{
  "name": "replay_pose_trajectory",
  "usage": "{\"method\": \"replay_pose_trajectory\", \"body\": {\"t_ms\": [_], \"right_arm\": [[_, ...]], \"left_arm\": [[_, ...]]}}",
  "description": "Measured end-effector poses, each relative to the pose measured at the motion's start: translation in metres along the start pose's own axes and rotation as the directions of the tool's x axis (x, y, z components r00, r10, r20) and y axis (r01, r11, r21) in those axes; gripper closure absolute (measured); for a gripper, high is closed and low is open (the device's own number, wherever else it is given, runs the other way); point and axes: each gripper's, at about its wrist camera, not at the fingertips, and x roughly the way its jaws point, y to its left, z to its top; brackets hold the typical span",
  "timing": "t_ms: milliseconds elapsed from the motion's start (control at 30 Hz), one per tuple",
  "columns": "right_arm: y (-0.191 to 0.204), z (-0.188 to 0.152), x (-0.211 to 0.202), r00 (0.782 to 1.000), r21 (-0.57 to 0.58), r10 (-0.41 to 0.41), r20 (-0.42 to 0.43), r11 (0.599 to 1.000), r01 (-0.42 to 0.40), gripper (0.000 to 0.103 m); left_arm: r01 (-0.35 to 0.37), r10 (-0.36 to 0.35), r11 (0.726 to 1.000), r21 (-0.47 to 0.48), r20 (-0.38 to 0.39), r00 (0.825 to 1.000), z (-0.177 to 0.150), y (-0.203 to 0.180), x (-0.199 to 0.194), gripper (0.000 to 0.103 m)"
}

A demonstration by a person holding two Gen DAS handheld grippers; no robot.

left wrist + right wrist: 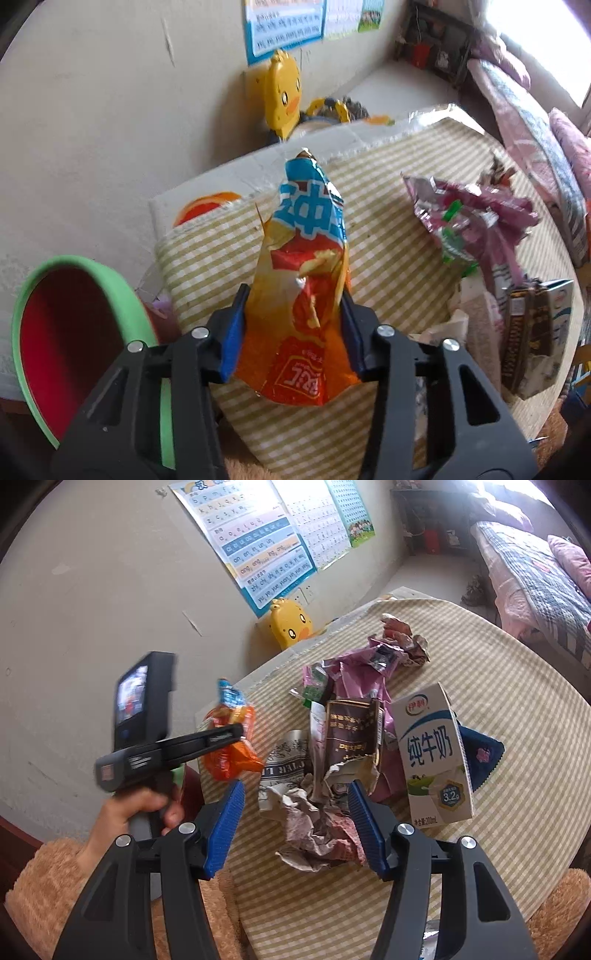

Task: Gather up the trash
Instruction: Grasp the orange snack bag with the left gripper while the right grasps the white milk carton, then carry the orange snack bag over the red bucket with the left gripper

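Observation:
An orange and blue crisp bag (306, 266) stands upright between the blue pads of my left gripper (293, 295), which is shut on its lower part above the striped tablecloth (388, 229). The right wrist view shows the same bag (231, 746) in the left gripper (225, 734), held by a hand (140, 808). My right gripper (295, 812) stands open over a crumpled paper (314, 827), with one pad on each side and neither touching it. A pile of trash lies behind: a brown packet (351, 731), pink wrappers (354, 672) and a white milk carton (432, 753).
A bin with a green rim (110, 275) and red inside sits low at the table's left. A yellow duck stool (290, 624) stands against the wall with posters. A bed (535, 579) is at the far right. A dark blue cloth (480, 753) lies behind the carton.

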Motion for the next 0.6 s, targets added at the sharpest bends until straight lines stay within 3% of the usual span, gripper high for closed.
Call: {"method": "replay_pose_trajectory", "body": {"t_ms": [233, 433, 533, 600], "right_arm": [[-0.014, 0.001, 0.005, 1.000, 0.026, -0.019, -0.016, 0.999, 0.019, 0.047], [-0.049, 0.018, -0.010, 0.991, 0.065, -0.128, 0.043, 0.990, 0.125, 0.047], [-0.067, 0.025, -0.002, 0.979, 0.059, -0.203, 0.016, 0.978, 0.202, 0.047], [-0.081, 0.024, 0.007, 0.978, 0.079, -0.210, -0.023, 0.974, 0.211, 0.047]], "left_arm": [[0.010, -0.014, 0.999, 0.031, 0.137, 0.990, -0.039, 0.003, -0.071, 0.059], [0.017, -0.017, 1.000, 0.003, 0.162, 0.987, -0.082, 0.015, -0.109, 0.059], [0.026, -0.021, 0.999, -0.028, 0.167, 0.986, -0.086, 0.022, -0.118, 0.059], [0.023, -0.018, 0.999, -0.025, 0.186, 0.982, -0.085, 0.024, -0.124, 0.059]]}}
